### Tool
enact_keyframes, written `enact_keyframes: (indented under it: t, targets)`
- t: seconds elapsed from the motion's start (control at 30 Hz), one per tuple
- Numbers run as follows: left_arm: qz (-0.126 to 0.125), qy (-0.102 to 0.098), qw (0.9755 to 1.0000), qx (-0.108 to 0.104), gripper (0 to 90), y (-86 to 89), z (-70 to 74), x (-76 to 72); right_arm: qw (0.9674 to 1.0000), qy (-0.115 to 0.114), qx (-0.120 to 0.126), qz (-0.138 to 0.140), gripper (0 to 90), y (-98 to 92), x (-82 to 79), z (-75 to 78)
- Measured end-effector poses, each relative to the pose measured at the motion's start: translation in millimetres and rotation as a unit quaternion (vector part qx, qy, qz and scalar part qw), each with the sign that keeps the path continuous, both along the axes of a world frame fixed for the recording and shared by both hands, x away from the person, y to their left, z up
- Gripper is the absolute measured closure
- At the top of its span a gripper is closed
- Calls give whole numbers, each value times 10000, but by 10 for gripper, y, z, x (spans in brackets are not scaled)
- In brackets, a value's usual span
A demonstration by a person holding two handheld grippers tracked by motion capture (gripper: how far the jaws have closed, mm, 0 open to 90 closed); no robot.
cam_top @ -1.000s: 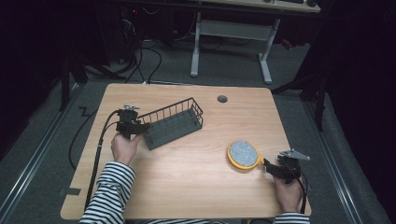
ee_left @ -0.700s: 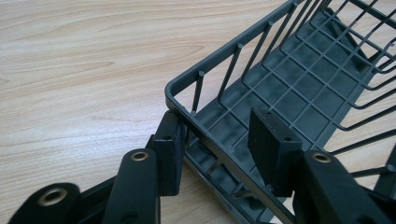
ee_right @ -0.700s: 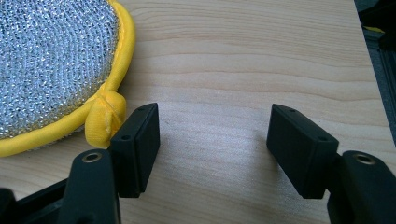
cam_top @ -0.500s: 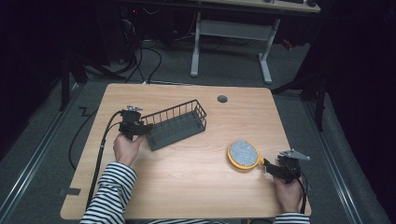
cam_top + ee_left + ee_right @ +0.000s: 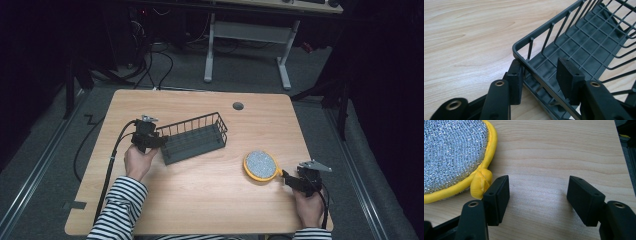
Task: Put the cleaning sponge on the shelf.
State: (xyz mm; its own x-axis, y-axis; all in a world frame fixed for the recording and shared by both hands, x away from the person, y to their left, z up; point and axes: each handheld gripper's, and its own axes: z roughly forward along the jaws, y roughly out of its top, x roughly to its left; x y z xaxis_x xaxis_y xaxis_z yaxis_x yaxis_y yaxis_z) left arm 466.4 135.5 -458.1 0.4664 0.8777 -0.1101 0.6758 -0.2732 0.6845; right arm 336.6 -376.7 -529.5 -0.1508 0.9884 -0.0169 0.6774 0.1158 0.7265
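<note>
fingers of the left gripper stand on both sides of the short end wall of the dark wire basket: in the left gripper view one pad is outside against the rim at the corner, the other pad is inside over the grid floor, with some gap to the wall. the jaws have just been closing a little on this wall, and they are now almost at their narrowest, so the grip is on the basket's end. the left hand comes from a striped sleeve and a black cable trails back from the gripper over the worktop.

the basket lies on the left middle part of the wooden worktop, a bit turned, with its far end pointing to the right and away from the person. it rests flat on the wood. a small round hole is in the worktop behind it.

further right lies a round scrubbing pad with silver mesh and a yellow border, well apart from the basket. its small yellow loop points to the right gripper.

fingers of the right gripper stand wide open, low over bare wood; one pad is just beside the yellow loop, and nothing is between them. the right hand is near the worktop's right front corner.
</note>
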Motion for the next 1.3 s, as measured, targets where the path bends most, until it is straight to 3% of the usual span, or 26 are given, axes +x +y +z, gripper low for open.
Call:
enact_keyframes:
  t: [0.23, 0.4, 0.63, 0.9, 1.1, 1.3]
  targets:
    - [-238, -35, 9997, 47, 601, -76, 9, -100, 10000, -3, -5, 10, 350, -1, 0, 0]
    - [-289, -39, 9996, -37, 604, -78, 2, -156, 10000, -3, -5, 13, 350, -1, 0, 0]
    - [-378, -43, 9993, 37, 604, -84, 9, -219, 10000, -3, -9, 18, 350, -2, 0, 0]
    - [-391, -37, 9992, -98, 600, -62, -5, -273, 10000, 0, -3, 13, 350, -1, 0, 0]
    - [-420, -33, 9989, -191, 515, -66, -10, -285, 10000, 9, -2, 7, 350, -1, 0, 1]
    - [-297, -111, 9993, -217, 386, -61, -8, -300, 10000, 9, -4, 6, 351, -1, 0, 1]
